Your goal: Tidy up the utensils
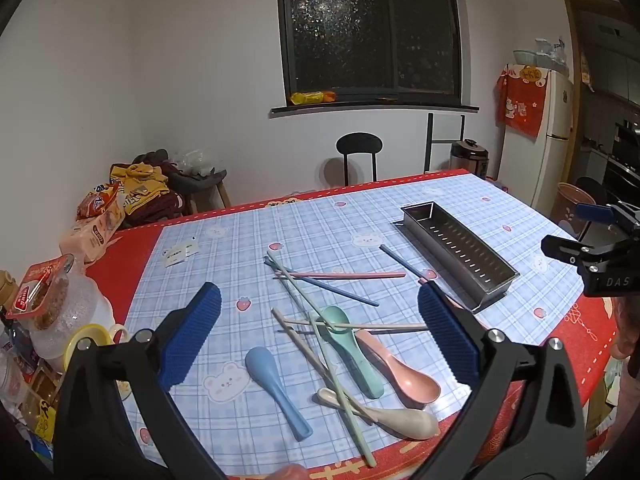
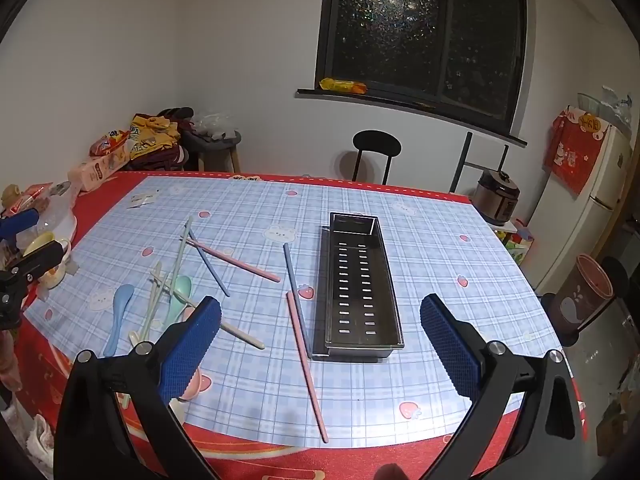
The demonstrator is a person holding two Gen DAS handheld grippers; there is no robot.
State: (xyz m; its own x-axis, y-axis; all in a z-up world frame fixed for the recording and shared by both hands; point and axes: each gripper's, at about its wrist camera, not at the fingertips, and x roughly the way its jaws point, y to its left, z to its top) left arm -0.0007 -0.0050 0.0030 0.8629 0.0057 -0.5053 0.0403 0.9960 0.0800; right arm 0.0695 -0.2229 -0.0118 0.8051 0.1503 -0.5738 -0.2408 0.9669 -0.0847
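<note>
A pile of utensils lies on the blue checked mat: a blue spoon [image 1: 276, 388], a green spoon [image 1: 350, 350], a pink spoon [image 1: 400, 368], a beige spoon [image 1: 384, 412] and several crossed chopsticks [image 1: 340, 276]. A perforated steel utensil tray [image 1: 456, 250] stands to their right, empty; it also shows in the right wrist view [image 2: 356, 284]. A pink chopstick [image 2: 306, 364] and a blue chopstick [image 2: 294, 280] lie beside the tray's left side. My left gripper [image 1: 320, 340] is open above the spoons. My right gripper [image 2: 320, 344] is open above the tray's near end.
Jars, snack packets and a cup [image 1: 52, 312] crowd the table's left edge. A tissue pack [image 1: 96, 232] lies at the far left corner. A black chair [image 1: 358, 156] stands behind the table. A fridge [image 1: 556, 128] and a rice cooker [image 1: 470, 158] stand at the right.
</note>
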